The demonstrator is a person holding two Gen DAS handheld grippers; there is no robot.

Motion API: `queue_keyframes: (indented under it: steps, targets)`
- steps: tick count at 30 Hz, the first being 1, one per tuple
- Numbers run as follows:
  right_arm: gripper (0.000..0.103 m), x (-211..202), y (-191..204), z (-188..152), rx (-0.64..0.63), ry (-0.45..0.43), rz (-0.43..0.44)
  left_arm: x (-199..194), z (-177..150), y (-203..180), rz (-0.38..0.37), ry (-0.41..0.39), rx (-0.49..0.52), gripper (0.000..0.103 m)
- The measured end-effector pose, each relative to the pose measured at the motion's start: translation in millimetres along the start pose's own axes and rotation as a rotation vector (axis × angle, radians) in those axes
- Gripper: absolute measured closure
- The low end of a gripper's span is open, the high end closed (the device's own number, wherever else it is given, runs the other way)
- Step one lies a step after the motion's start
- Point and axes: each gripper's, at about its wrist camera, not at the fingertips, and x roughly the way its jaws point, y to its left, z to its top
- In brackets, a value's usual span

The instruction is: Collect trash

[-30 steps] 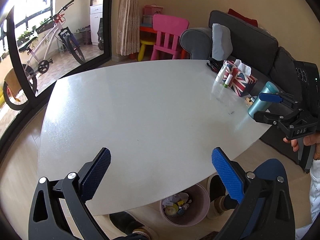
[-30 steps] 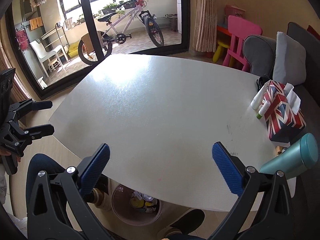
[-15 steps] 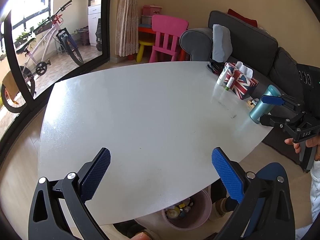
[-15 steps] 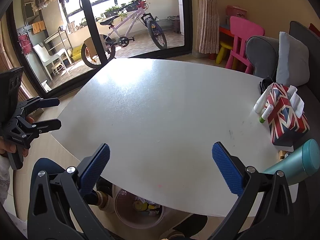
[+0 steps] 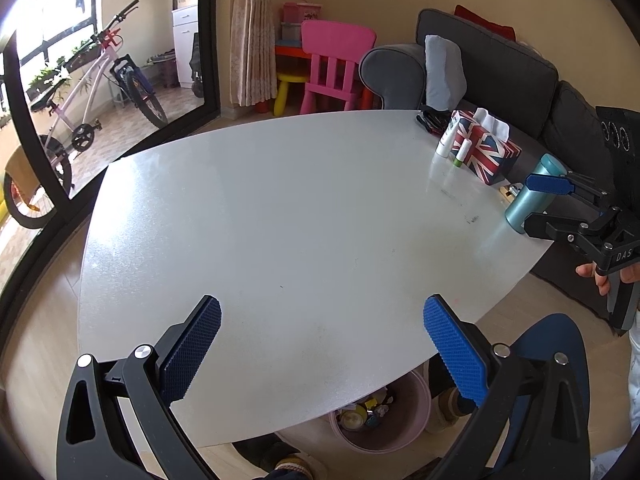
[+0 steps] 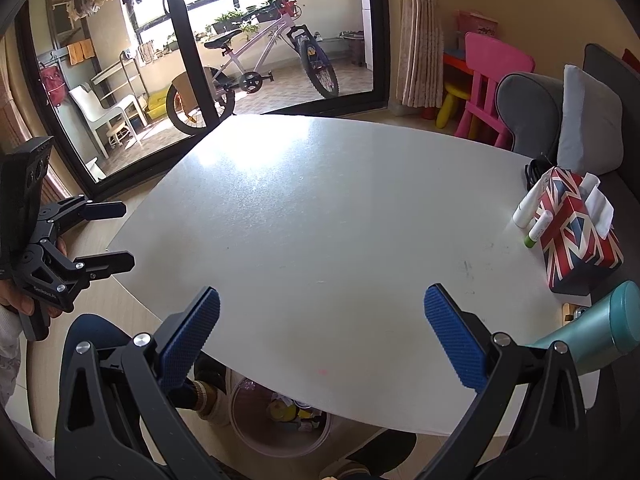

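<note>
Hovering left gripper and right gripper, jaws apart, above table

A: Where does the left wrist view sit?

B: Behind the left gripper, above the near edge of the table, facing across it toward the sofa.

A: And the right?

B: Behind the right gripper, same near edge, turned more toward the bike. Both views share the table, the tissue box, the flask and the bin below.
</note>
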Motion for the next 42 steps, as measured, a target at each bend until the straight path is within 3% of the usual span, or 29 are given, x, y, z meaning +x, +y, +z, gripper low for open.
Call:
queue_keyframes:
  steps: [42]
  targets:
    - [0.003, 4.4, 4.8, 0.8, -0.005, 0.005, 0.002, -1.1, 1.3, -2.7, -0.005, -0.019, -0.007, 0.006]
